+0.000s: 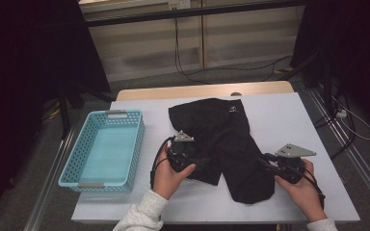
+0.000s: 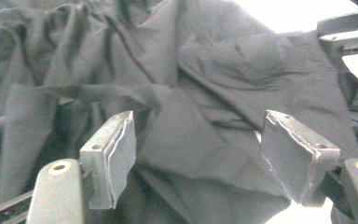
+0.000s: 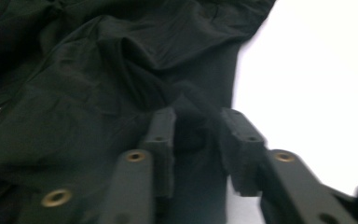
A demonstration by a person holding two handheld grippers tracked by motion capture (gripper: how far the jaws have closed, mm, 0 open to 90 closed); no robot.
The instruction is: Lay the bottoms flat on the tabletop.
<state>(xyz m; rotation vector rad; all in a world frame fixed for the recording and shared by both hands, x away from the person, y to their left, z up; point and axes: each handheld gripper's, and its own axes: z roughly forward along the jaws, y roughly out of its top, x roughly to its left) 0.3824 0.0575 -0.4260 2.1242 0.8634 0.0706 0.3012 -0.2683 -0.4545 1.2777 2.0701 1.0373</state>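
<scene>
Two grippers on black garment (image 1: 231, 144) | left gripper (image 2: 198, 154) wide open, holding nothing | right gripper (image 3: 196, 140) part-open astride a fold, not pinching | risk: cloth slips, bunches.

Black garment (image 1: 226, 144) covers part of table (image 1: 289, 120); hides tips of left tool (image 1: 192, 166) and right tool (image 1: 265, 166) in high view. Small pale mark on garment at 12 o'clock end (image 1: 233, 109), too small to read. Right gripper view blurred: cloth fold between right tool (image 3: 196, 140) pads, contact unclear. Left gripper view: garment (image 2: 186, 93) cut off at top, left and bottom edges. Forearms cut off at 6 o'clock edge.
</scene>
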